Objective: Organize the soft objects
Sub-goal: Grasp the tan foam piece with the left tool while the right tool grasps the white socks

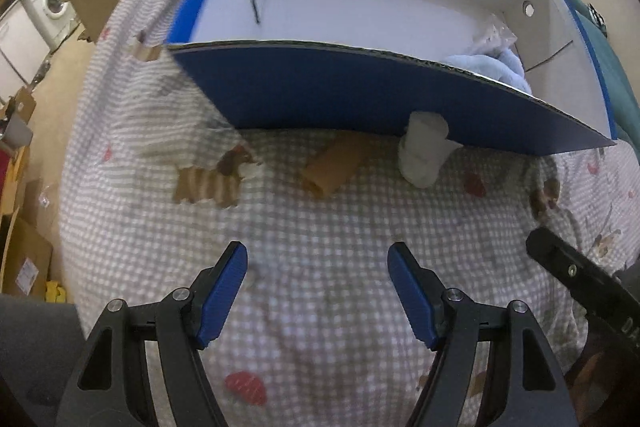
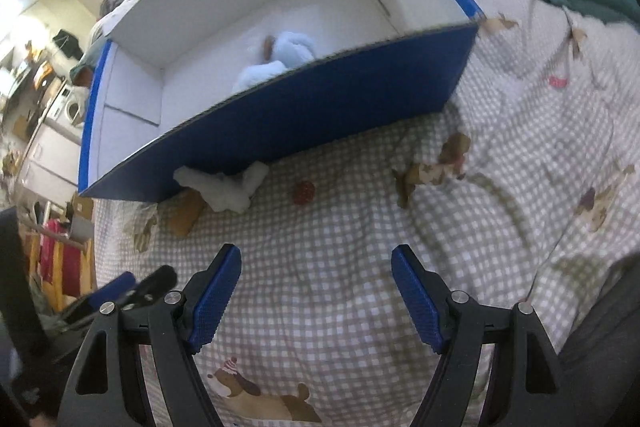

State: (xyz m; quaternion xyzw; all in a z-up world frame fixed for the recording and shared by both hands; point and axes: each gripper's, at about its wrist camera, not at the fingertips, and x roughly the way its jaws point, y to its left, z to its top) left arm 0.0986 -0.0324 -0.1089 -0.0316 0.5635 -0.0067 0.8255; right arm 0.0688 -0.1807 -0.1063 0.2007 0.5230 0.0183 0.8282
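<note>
Now both tongs hang over the checked bedspread, each wide apart with nothing between the pads. The left tongs and the right tongs both point down toward the near wall of the blue box.

Thing to fetch, as I read the task: the white soft toy, lying on the bedspread and pressed against the foot of the box's near wall, partly under its edge. A tan roll lies just beside it. One pale blue soft thing already sits inside the box, so the white one looks next.

Bearing from the tongs:
- left view: toy is ahead and off to the right of the gap between the pads
- right view: toy is ahead and off to the left
- so it lies roughly between the two hands; I cannot say which is nearer

Long axis: in the left view it runs about toward the box wall; in the right view it sprawls along the wall. Judgement: whichever hand goes must swing inward and close across the narrow middle
</note>
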